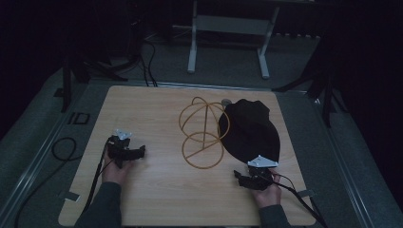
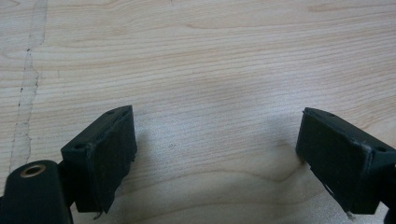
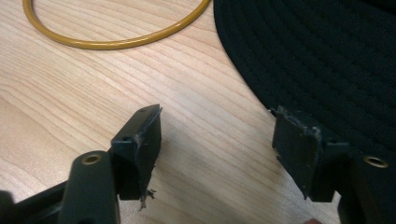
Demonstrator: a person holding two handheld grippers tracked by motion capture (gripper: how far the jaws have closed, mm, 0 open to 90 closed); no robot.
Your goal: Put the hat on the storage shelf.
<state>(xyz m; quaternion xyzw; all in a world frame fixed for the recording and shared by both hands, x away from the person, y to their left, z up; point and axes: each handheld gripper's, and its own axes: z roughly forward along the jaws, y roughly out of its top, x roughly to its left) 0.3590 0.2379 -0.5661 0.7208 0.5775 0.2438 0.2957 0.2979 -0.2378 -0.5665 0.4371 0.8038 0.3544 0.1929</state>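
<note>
My right gripper sits at the lower right of the table, jaws spread and empty, just beside the brim of the black cap above it. The yellow wire stand stands in mid-frame, touching the cap's left side. My left gripper rests well apart at the left, jaws spread wide over bare wood.

The black cap is cut off by the right gripper view's edge.

We hold the left gripper low at the left, its jaws spread wide with nothing between them. Our right gripper sits low at the right, jaws likewise apart and empty, both forearms reaching forward.
</note>
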